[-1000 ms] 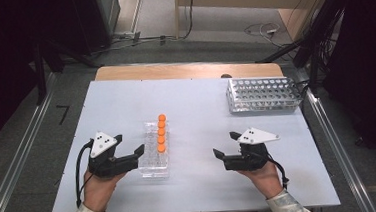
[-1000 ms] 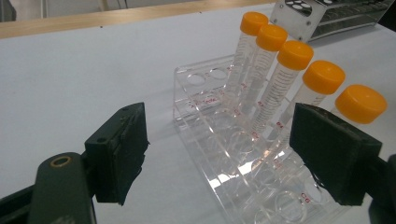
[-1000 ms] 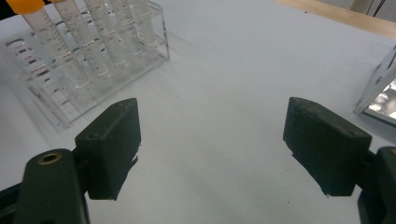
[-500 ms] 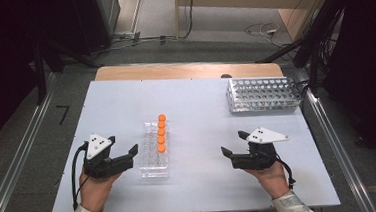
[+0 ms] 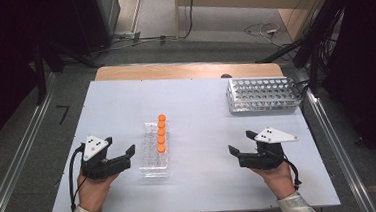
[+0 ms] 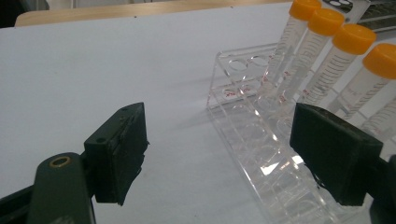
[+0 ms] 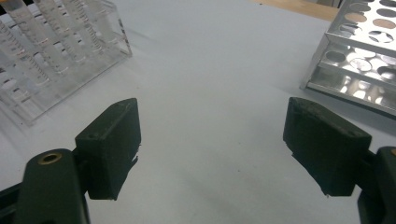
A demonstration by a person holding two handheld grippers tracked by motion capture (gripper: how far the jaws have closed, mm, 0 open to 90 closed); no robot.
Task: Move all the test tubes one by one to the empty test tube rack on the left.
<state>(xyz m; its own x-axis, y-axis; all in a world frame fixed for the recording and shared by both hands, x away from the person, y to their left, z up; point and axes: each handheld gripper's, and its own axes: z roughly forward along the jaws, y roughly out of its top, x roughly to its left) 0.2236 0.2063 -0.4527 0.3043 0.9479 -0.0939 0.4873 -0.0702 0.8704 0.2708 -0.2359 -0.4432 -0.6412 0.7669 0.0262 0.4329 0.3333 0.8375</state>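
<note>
The clear rack (image 5: 155,152) with five orange-capped tubes (image 5: 161,134) was seen on the white worktop (image 5: 196,105), just beside the left tongs (image 5: 122,155) on their right side, not touched by them. The right tongs (image 5: 243,143) were held well apart from it, with the metal rack (image 5: 263,94) farther behind. Both tongs were kept wide open and empty. Compared with one second before, both tongs were drawn a little outward, away from the clear rack.
</note>
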